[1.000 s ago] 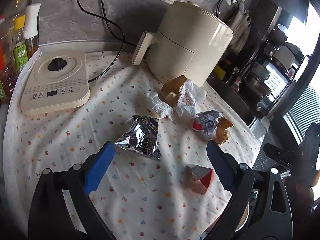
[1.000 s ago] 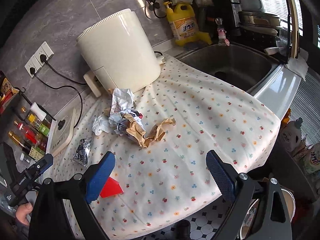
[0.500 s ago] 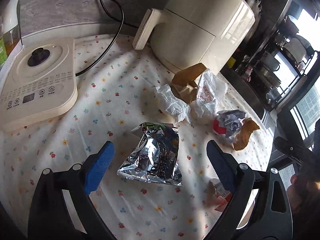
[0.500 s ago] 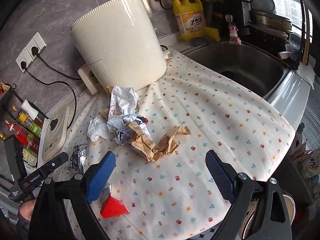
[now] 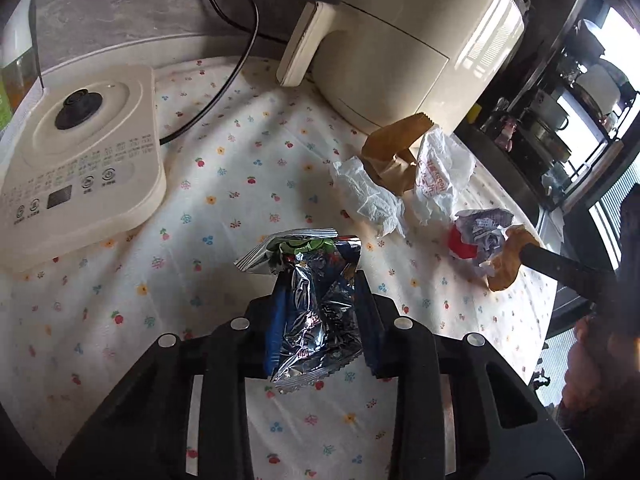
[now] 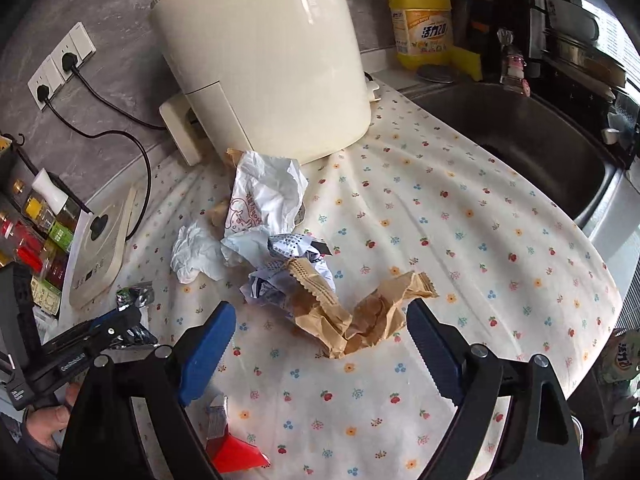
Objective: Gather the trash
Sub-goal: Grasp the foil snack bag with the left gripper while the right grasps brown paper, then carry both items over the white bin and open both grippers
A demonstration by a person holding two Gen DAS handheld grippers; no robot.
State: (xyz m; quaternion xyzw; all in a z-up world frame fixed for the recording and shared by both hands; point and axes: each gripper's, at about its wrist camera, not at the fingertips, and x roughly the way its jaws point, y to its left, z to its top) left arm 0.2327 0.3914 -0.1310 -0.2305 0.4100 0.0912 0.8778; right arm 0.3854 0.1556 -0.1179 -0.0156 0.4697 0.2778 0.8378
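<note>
My left gripper (image 5: 320, 292) is shut on a silver foil snack bag (image 5: 316, 312) on the flowered tablecloth (image 5: 224, 184). The bag also shows in the right wrist view (image 6: 134, 296), with the left gripper (image 6: 116, 324) around it. My right gripper (image 6: 320, 324) is open, its blue pads either side of a crumpled brown paper wrapper (image 6: 352, 316). Behind the wrapper lie a printed crumpled wrapper (image 6: 288, 264), a white plastic bag (image 6: 264, 196) and a white tissue (image 6: 192, 252). A red and white carton piece (image 6: 228, 444) lies near the front edge.
A cream air fryer (image 6: 264, 60) stands at the back. A cream kettle base (image 5: 76, 160) with a black cord sits at the left. A steel sink (image 6: 532, 136) is to the right, with a yellow detergent bottle (image 6: 424, 20) behind it. Condiment bottles (image 6: 36, 236) stand far left.
My left gripper moved forward over the foil bag and shut on it. My right gripper moved closer to the brown paper wrapper and stays open.
</note>
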